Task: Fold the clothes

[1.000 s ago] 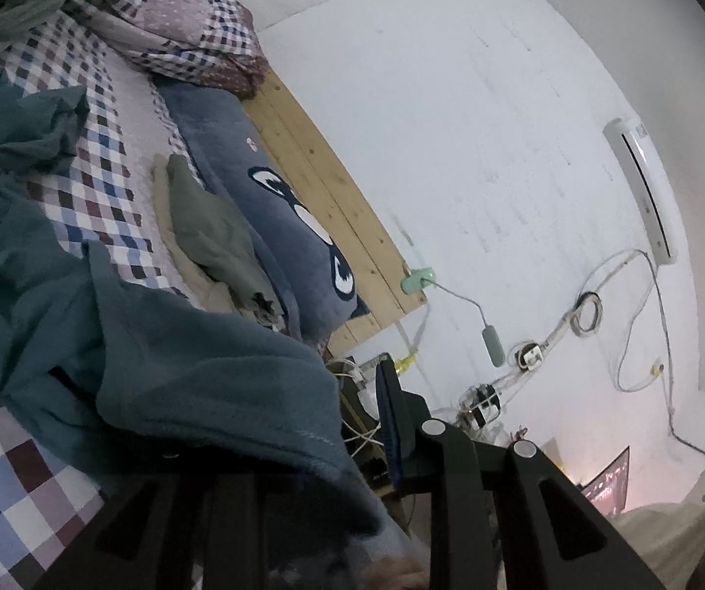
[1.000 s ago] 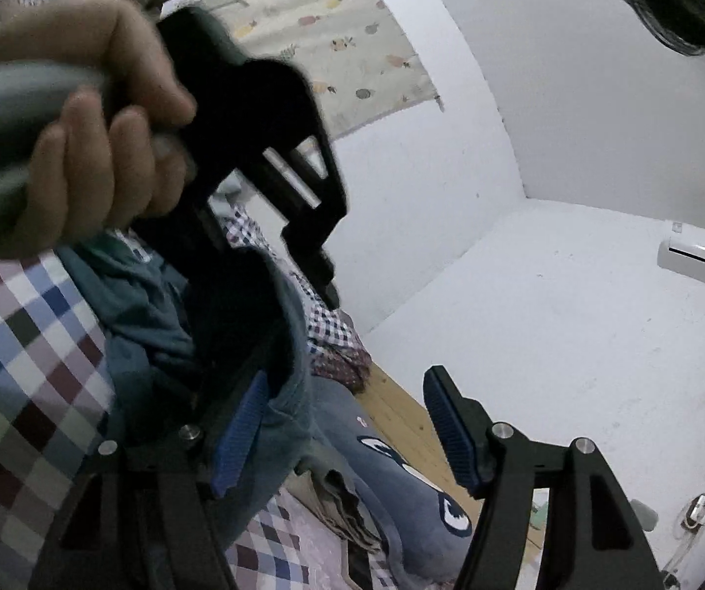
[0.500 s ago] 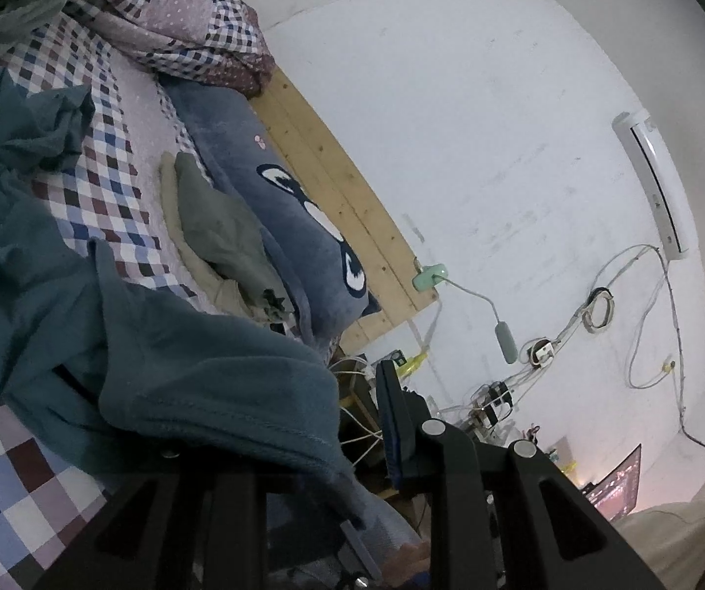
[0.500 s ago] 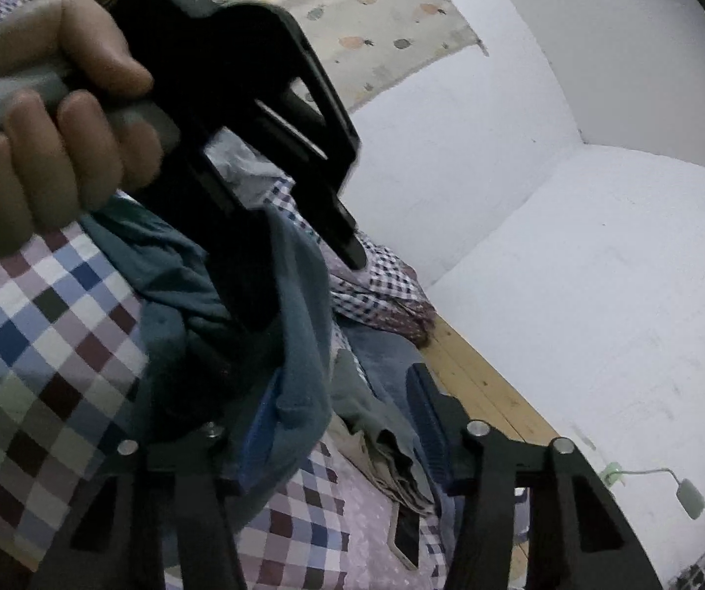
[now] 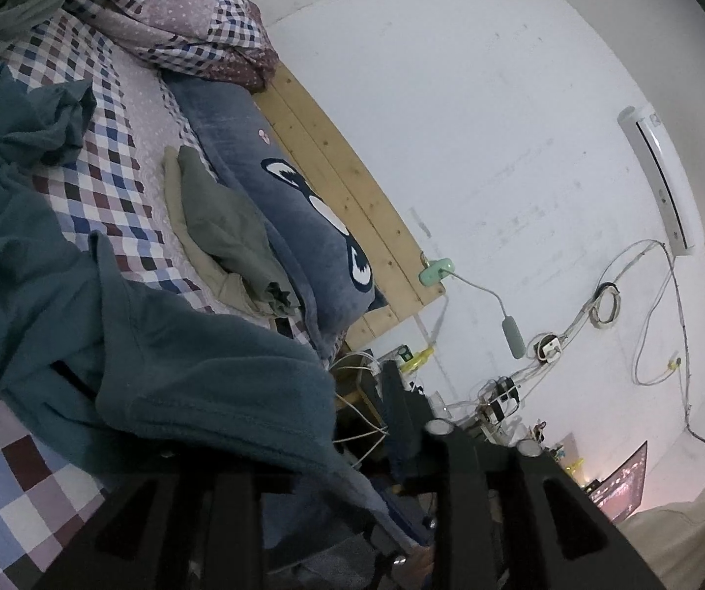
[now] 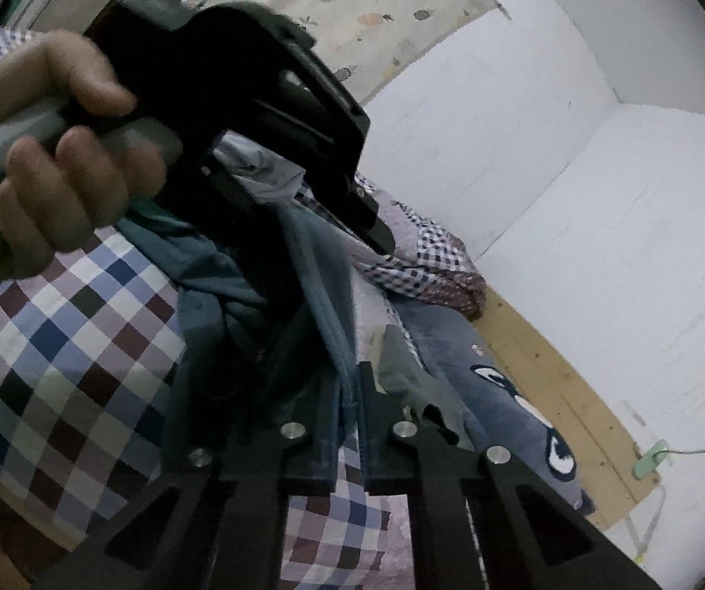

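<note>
- A teal garment (image 5: 121, 354) lies rumpled across a bed covered in a checked sheet (image 5: 106, 187), filling the left wrist view from 9 o'clock down to 6 o'clock.
- The right gripper (image 6: 350, 418) sits at 6 o'clock in its own view, jaws pressed together on a narrow stitched edge of the teal garment, which rises in a taut band toward 12 o'clock.
- A hand (image 6: 57, 157) at 9 o'clock in the right wrist view holds the grey handle of the left gripper (image 6: 274, 113), whose black body reaches toward the centre of that view.
- In the left wrist view, cloth drapes over one finger of the left gripper while the other finger stands bare at 5 o'clock with a gap beside it; the jaws look spread, with fabric lying over rather than pinched between them.
- A folded olive and beige pile (image 5: 224, 241) rests near the centre, just beside a blue cartoon-face pillow (image 5: 303, 216) (neither touches the teal garment).
- Judged from this, the step is securing two points on one hem. To do it well, the left jaws should close on the same edge, apart from the right grip, before lifting, so the cloth hangs flat instead of twisting.
</note>
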A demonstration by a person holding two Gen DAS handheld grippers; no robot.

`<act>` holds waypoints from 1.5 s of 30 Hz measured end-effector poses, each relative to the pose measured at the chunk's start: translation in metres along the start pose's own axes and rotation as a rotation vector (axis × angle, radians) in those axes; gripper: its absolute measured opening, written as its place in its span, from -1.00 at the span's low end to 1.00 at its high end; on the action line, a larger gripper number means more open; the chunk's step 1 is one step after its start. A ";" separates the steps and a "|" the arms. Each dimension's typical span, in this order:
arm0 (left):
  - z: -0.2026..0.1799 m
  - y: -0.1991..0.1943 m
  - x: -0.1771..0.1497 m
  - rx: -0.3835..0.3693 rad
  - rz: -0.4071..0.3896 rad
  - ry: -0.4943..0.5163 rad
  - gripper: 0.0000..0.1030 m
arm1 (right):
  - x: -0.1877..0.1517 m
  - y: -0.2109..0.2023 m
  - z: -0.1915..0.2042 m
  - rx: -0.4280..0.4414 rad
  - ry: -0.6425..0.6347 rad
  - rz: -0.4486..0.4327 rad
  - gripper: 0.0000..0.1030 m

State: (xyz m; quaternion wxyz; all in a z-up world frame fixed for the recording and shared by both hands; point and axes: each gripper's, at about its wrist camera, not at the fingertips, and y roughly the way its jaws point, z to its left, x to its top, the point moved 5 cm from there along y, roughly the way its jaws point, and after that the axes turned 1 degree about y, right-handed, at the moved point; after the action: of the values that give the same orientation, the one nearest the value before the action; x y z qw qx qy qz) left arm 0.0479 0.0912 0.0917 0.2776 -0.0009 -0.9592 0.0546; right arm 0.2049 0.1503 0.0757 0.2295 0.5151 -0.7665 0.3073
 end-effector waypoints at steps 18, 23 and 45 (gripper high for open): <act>0.043 -0.036 0.015 0.273 -0.153 -0.056 0.56 | -0.068 0.081 -0.128 -0.062 0.336 0.227 -0.92; 0.072 -0.067 0.024 0.492 -0.266 -0.105 0.56 | -0.094 0.109 -0.156 -0.075 0.434 0.308 -0.92; 0.120 -0.095 0.027 0.739 -0.313 -0.200 0.56 | -0.066 0.104 -0.149 0.330 0.634 0.323 -0.18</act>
State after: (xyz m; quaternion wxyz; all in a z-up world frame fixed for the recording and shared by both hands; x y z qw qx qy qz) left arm -0.0359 -0.0150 0.0153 0.1695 0.2498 -0.8859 0.3523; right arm 0.1368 0.3275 0.1125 0.3175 0.2974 -0.6690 0.6026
